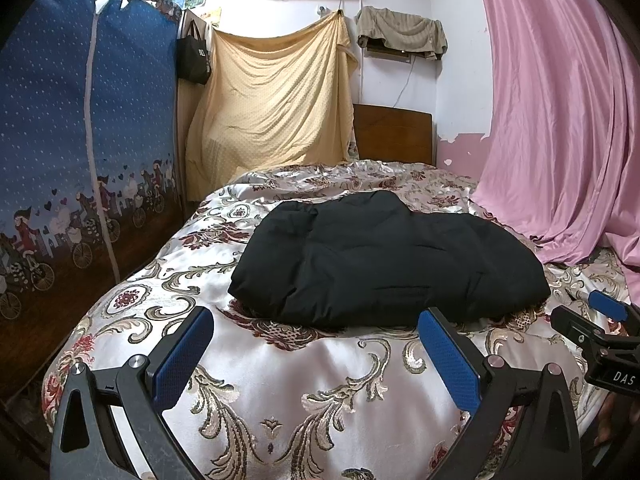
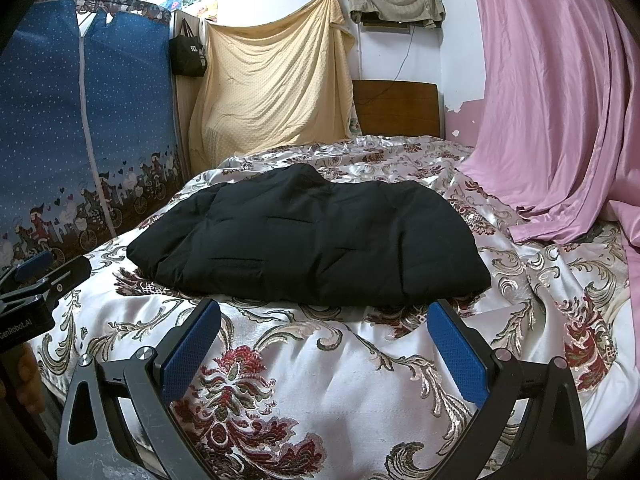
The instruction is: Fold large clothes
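Note:
A black padded jacket (image 1: 384, 256) lies folded into a compact bundle on the floral satin bedspread (image 1: 312, 392). In the right wrist view the same jacket (image 2: 312, 236) sits just beyond my fingers. My left gripper (image 1: 316, 320) is open, a little short of the jacket's near edge, nothing between its blue pads. My right gripper (image 2: 324, 312) is open too, its fingertips close to the jacket's front hem without holding it. The right gripper (image 1: 600, 320) shows at the right edge of the left view, and the left gripper (image 2: 36, 280) at the left edge of the right view.
A pink curtain (image 1: 560, 112) drapes onto the bed at the right. A blue fabric wardrobe (image 1: 80, 140) stands along the left side. A yellow sheet (image 1: 276, 96) hangs at the back beside a wooden headboard (image 1: 394, 134). A black bag (image 1: 193, 56) hangs on the wall.

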The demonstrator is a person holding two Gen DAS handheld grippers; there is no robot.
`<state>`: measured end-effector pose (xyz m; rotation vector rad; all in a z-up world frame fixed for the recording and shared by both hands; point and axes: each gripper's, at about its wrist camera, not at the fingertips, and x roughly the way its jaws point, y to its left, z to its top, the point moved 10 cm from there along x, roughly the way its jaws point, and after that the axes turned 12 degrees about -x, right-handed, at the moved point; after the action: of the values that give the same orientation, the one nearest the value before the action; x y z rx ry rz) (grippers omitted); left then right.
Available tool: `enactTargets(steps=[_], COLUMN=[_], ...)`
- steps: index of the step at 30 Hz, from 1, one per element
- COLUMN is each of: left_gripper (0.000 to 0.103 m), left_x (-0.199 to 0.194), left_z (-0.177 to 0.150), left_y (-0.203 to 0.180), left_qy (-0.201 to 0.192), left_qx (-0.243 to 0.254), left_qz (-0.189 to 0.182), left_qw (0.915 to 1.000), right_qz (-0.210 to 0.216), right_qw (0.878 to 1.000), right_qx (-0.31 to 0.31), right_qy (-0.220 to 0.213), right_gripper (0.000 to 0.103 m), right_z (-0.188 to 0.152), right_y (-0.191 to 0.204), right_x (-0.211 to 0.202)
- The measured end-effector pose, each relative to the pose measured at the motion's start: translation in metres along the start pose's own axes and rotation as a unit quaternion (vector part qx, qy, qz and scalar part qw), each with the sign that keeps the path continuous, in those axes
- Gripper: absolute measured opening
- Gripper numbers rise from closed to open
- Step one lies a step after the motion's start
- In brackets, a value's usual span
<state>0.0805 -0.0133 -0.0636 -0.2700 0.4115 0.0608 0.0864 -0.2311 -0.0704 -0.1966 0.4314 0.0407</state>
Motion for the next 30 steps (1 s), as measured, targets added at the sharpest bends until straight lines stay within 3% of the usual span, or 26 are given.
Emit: enactTargets(steps=[30], left_gripper=[0.103], left_x=[0.0002], left_z=[-0.0026], left_y=[-0.0005], left_qy=[0.002], left_qx=[0.0], left_qz=[0.0], left_qw=[1.0], right_qz=[0.0], right_qw=[1.0], right_qx=[0.0], right_qy=[0.001], right_gripper=[0.101], right_z=[0.0022], right_y=[-0.0012], right_x=[0.0006])
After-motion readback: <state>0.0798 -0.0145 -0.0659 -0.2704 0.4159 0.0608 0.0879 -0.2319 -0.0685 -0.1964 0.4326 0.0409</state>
